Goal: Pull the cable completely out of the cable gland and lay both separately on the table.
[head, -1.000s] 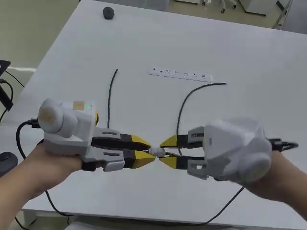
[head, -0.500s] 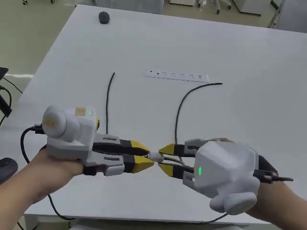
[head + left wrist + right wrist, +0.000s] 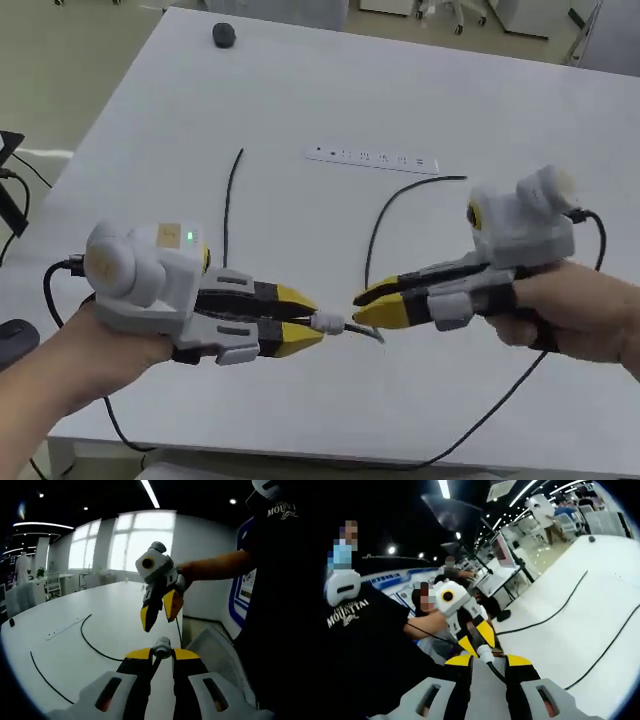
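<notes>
White table point(image 3: 420, 80) | left tongs point(image 3: 318, 320) clenched on cable gland point(image 3: 328, 322) | right tongs point(image 3: 358, 306) released, just beside cable point(image 3: 362, 328) in gland

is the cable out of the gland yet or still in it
Still in. A black cable comes straight out of the white cable gland held in the left gripper, with no gap between them.

Bright, even light over the white table point(image 3: 330, 90) in the head view. Shadow beneath the left gripper point(image 3: 318, 322) is faint and soft-edged. Left gripper view: windows point(image 3: 145, 540) blown out, surroundings dim. Right gripper view: ceiling strip lights point(image 3: 445, 487) flare, background dark. Both are fisheye, with straight lines bowed at the edges and the near jaws slightly soft.
</notes>
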Demonstrator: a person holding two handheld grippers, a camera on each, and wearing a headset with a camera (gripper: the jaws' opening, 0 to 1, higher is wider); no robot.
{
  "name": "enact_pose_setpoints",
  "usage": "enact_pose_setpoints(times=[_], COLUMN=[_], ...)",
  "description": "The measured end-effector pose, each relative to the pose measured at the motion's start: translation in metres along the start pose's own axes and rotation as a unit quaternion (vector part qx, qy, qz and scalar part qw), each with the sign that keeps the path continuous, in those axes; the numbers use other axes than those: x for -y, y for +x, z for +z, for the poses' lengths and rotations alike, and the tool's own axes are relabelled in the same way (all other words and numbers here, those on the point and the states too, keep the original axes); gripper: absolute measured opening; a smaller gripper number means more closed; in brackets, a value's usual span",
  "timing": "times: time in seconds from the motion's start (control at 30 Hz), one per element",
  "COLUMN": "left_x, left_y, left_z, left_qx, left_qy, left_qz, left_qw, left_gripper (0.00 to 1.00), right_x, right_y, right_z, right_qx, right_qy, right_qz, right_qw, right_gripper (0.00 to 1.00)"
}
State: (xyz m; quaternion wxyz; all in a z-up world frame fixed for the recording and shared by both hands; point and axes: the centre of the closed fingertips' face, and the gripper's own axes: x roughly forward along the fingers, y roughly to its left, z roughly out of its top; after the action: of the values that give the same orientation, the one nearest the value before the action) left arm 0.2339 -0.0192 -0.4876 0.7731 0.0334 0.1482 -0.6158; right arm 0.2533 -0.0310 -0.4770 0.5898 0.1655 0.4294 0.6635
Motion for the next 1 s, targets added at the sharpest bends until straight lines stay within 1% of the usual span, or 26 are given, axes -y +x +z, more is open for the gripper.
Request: enact_pose_setpoints(times=[0.07,0.17,0.23,0.27,0.33,0.4,0.5,0.6,0.63,0.7,0.77,0.8,0.83,0.87,0.9,0.93,0.97,1.0], left_x=[0.002,0.003,0.005,0.005,0.005,0.005,0.005,0.007,0.007,0.006,0.004,0.003,0.003,0.003,0.003,0.001,0.001,0.002], left_y=[0.001,0.002,0.002,0.002,0.001,0.0,0.0,-0.001,-0.001,-0.001,0.0,0.0,0.001,0.001,0.0,0.0,-0.001,-0.002], left_z=[-0.001,0.0,0.003,0.004,0.005,0.004,0.004,0.005,0.006,0.004,0.003,0.001,0.0,-0.002,-0.003,-0.007,-0.008,-0.011], left_qx=[-0.003,-0.005,-0.003,-0.002,-0.001,-0.003,-0.004,0.0,0.001,-0.001,-0.003,-0.007,-0.008,-0.012,-0.014,-0.022,-0.022,-0.023], left_qy=[0.006,0.02,0.029,0.03,0.033,0.034,0.035,0.031,0.029,0.031,0.024,0.025,0.023,0.015,0.016,0.017,0.012,-0.002], left_qz=[-0.003,-0.004,-0.007,-0.008,-0.008,-0.009,-0.009,-0.012,-0.014,-0.013,-0.012,-0.01,-0.01,-0.011,-0.011,-0.009,-0.01,-0.012], left_qw=[1.0,0.9998,0.9996,0.9995,0.9994,0.9994,0.9993,0.9994,0.9995,0.9994,0.9996,0.9996,0.9996,0.9997,0.9997,0.9996,0.9996,0.9997], left_gripper=[0.16,0.16,0.16,0.16,0.16,0.16,0.16,0.16,0.16,0.16,0.16,0.16,0.16,0.16,0.16,0.16,0.16,0.16], right_x=[-0.002,0.0,-0.006,-0.006,-0.008,-0.015,-0.021,-0.021,-0.021,-0.02,-0.018,-0.013,-0.013,-0.013,-0.01,-0.008,-0.009,-0.008], right_y=[0.003,0.012,0.019,0.022,0.025,0.027,0.028,0.028,0.028,0.027,0.027,0.028,0.028,0.029,0.031,0.032,0.034,0.035], right_z=[-0.002,-0.006,-0.015,-0.017,-0.023,-0.026,-0.027,-0.027,-0.028,-0.027,-0.027,-0.027,-0.028,-0.029,-0.029,-0.03,-0.031,-0.032], right_qx=[-0.013,-0.029,-0.057,-0.061,-0.081,-0.093,-0.102,-0.107,-0.109,-0.108,-0.104,-0.104,-0.104,-0.108,-0.109,-0.11,-0.109,-0.107], right_qy=[0.04,0.058,0.092,0.096,0.113,0.117,0.115,0.11,0.105,0.105,0.081,0.054,0.048,0.044,0.009,-0.023,-0.067,-0.092], right_qz=[0.043,0.067,0.096,0.103,0.112,0.133,0.144,0.145,0.144,0.141,0.132,0.117,0.11,0.102,0.079,0.064,0.047,0.03], right_qw=[0.9982,0.9956,0.9895,0.9882,0.9838,0.9797,0.9777,0.9774,0.978,0.9785,0.9825,0.9863,0.9873,0.9879,0.9908,0.9916,0.9906,0.9895], right_gripper=[0.21,0.2,0.2,0.19,0.18,0.17,0.12,0.1,0.09,0.08,0.08,0.07,0.07,0.07,0.07,0.07,0.07,0.07])
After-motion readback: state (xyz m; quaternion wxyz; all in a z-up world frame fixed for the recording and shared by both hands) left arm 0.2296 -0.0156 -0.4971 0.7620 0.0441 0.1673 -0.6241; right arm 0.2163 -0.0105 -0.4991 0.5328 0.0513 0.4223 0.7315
